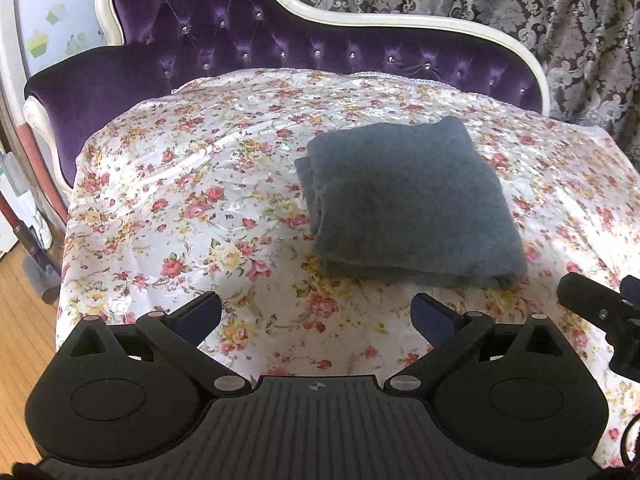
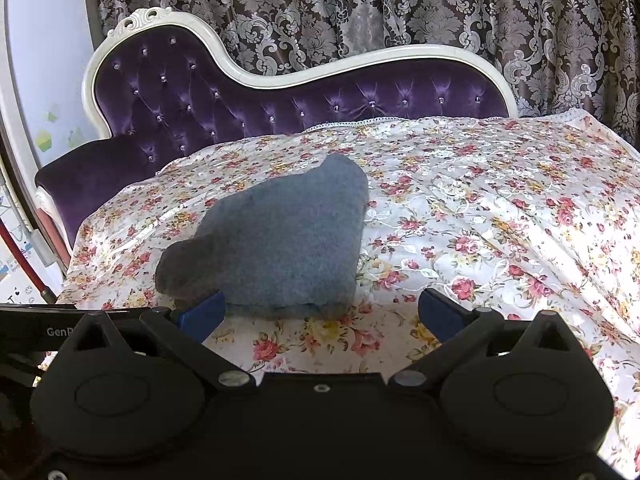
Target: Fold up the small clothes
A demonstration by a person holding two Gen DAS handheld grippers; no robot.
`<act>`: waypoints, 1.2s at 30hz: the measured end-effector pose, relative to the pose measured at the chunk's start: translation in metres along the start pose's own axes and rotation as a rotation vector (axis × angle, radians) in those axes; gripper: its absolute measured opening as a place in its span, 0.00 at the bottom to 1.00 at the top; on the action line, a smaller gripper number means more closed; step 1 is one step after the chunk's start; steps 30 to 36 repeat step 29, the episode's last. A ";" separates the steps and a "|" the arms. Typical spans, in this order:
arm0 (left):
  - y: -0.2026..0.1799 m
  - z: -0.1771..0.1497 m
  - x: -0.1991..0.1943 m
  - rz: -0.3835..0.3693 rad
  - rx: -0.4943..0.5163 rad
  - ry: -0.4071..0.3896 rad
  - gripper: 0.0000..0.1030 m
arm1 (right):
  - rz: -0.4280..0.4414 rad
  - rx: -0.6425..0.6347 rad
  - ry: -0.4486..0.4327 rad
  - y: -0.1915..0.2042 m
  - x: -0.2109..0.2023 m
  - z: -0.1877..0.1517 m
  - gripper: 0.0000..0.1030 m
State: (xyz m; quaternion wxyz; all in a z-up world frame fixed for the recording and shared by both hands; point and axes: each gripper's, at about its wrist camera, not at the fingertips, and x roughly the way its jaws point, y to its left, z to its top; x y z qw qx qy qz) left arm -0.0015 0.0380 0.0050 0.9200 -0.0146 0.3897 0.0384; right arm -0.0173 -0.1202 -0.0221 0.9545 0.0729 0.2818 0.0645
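Folded grey fleecy garment (image 1: pixel 412 204) lying on the floral satin cover (image 1: pixel 192 184) of a purple tufted chaise (image 1: pixel 224 40). Left gripper (image 1: pixel 317 314) and right gripper (image 2: pixel 320 314) hover just short of it, jaws spread and empty. The cloth looks soft, light and limp; the layered near edge offers the likeliest hold, though the glossy cover may let it slide.

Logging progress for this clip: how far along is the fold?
Done: the grey cloth lies folded into a compact stack on the floral cover, layered edges showing at its left side. In hand: nothing; the left gripper and right gripper are both open and clear of the cloth. Left: no other garment is visible, so at most a final tidy.
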 end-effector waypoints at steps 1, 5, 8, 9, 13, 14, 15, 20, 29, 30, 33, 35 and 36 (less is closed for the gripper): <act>0.000 0.000 0.000 0.000 0.002 0.001 1.00 | 0.000 -0.001 0.002 0.000 0.001 0.000 1.00; 0.000 -0.001 0.000 -0.003 0.005 0.003 1.00 | 0.004 -0.004 0.010 0.000 0.003 0.001 1.00; -0.001 -0.001 0.001 -0.007 0.007 0.005 1.00 | 0.007 -0.003 0.013 0.001 0.004 0.001 1.00; -0.001 -0.001 0.001 -0.008 0.007 0.005 1.00 | 0.007 -0.004 0.013 0.001 0.004 0.001 1.00; -0.002 -0.002 0.001 -0.011 0.009 0.006 1.00 | 0.008 -0.003 0.013 0.001 0.004 0.001 1.00; -0.002 -0.002 0.001 -0.011 0.008 0.006 1.00 | 0.007 -0.004 0.013 0.001 0.004 0.001 1.00; -0.002 -0.002 0.001 -0.012 0.009 0.006 1.00 | 0.006 -0.004 0.013 0.001 0.004 0.001 1.00; -0.003 -0.002 0.000 -0.013 0.010 0.007 1.00 | 0.010 -0.002 0.017 0.002 0.004 0.000 1.00; -0.002 -0.002 0.001 -0.015 0.016 0.005 1.00 | 0.014 -0.001 0.023 0.002 0.006 -0.001 1.00; -0.002 -0.002 0.001 -0.015 0.016 0.005 1.00 | 0.014 -0.001 0.023 0.002 0.006 -0.001 1.00; -0.002 -0.002 0.001 -0.015 0.016 0.005 1.00 | 0.014 -0.001 0.023 0.002 0.006 -0.001 1.00; -0.002 -0.002 0.001 -0.015 0.016 0.005 1.00 | 0.014 -0.001 0.023 0.002 0.006 -0.001 1.00; -0.002 -0.002 0.001 -0.015 0.016 0.005 1.00 | 0.014 -0.001 0.023 0.002 0.006 -0.001 1.00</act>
